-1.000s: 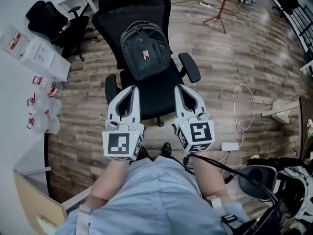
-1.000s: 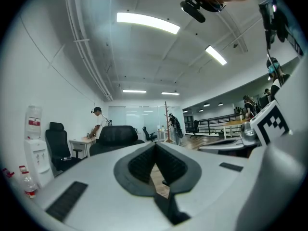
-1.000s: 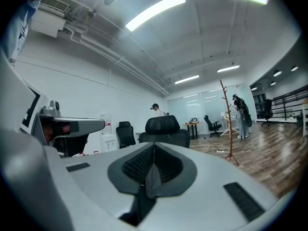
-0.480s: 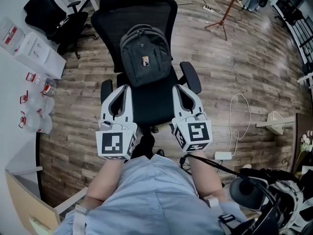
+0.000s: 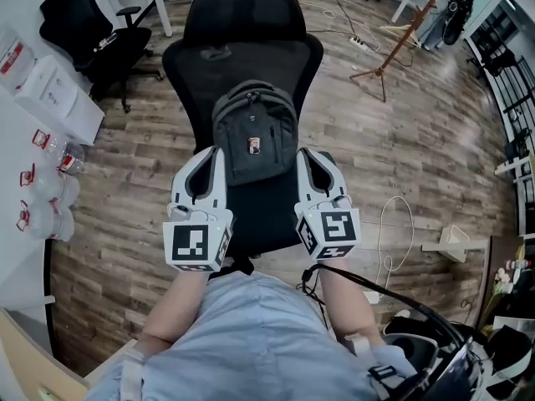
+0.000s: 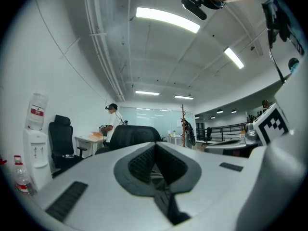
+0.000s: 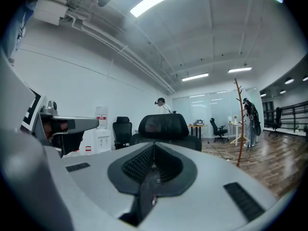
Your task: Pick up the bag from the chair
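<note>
Bag (image 5: pixel 255 132) upright against the chair (image 5: pixel 242 40) back.
Left gripper (image 5: pixel 215 152) and right gripper (image 5: pixel 306 154) sit either side of it, equally near, fingers pressed together, empty.

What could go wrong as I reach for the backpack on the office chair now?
1. The left gripper and the right gripper are both shut, one at either side of the backpack. Pushed forward like this, they would probably nudge it rather than grip it.
2. The backpack leans upright against the backrest of the office chair, so a sideways knock could topple it.
</note>
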